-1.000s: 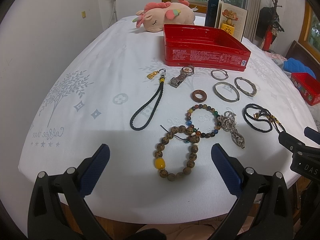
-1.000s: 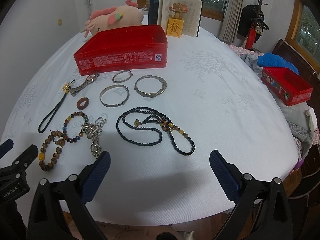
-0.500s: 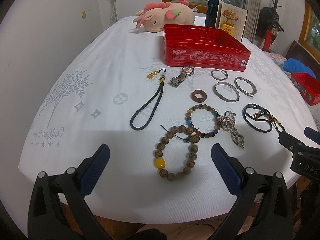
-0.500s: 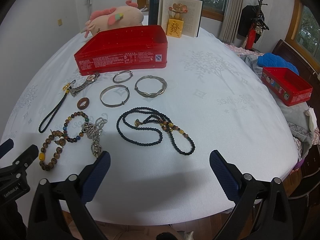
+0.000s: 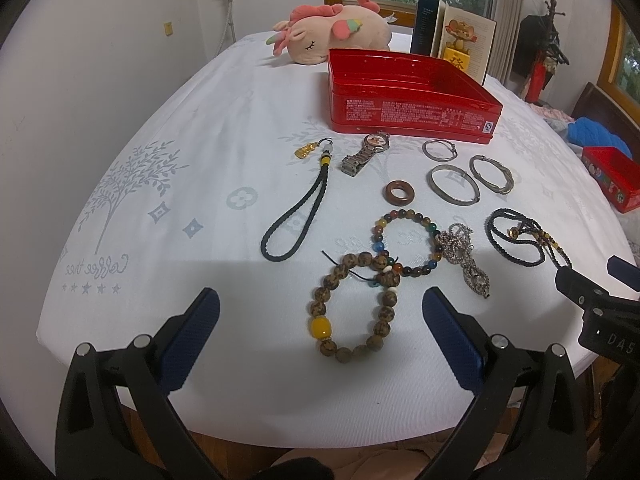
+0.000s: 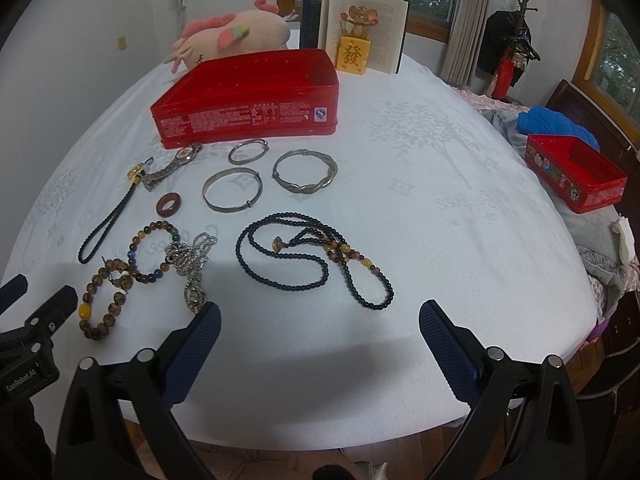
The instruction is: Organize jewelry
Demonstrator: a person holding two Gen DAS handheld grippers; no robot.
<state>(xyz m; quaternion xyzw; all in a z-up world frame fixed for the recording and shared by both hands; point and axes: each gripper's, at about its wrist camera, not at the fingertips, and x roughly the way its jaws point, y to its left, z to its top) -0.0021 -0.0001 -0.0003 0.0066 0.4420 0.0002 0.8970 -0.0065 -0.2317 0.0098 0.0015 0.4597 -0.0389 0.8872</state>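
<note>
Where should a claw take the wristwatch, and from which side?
Probably across the metal band of the watch, from above. The watch lies flat, its face nearly against the red tin, while the band end points away from it and sits apart from other pieces.

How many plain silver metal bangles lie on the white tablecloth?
3, all before the large red tin: small silver bangle nearest it, round silver bangle below-left, twisted silver bangle rightmost. None appear hidden.

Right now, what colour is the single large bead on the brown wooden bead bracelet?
Yellow, on the brown wooden bead bracelet; clearest in the left wrist view.
</note>
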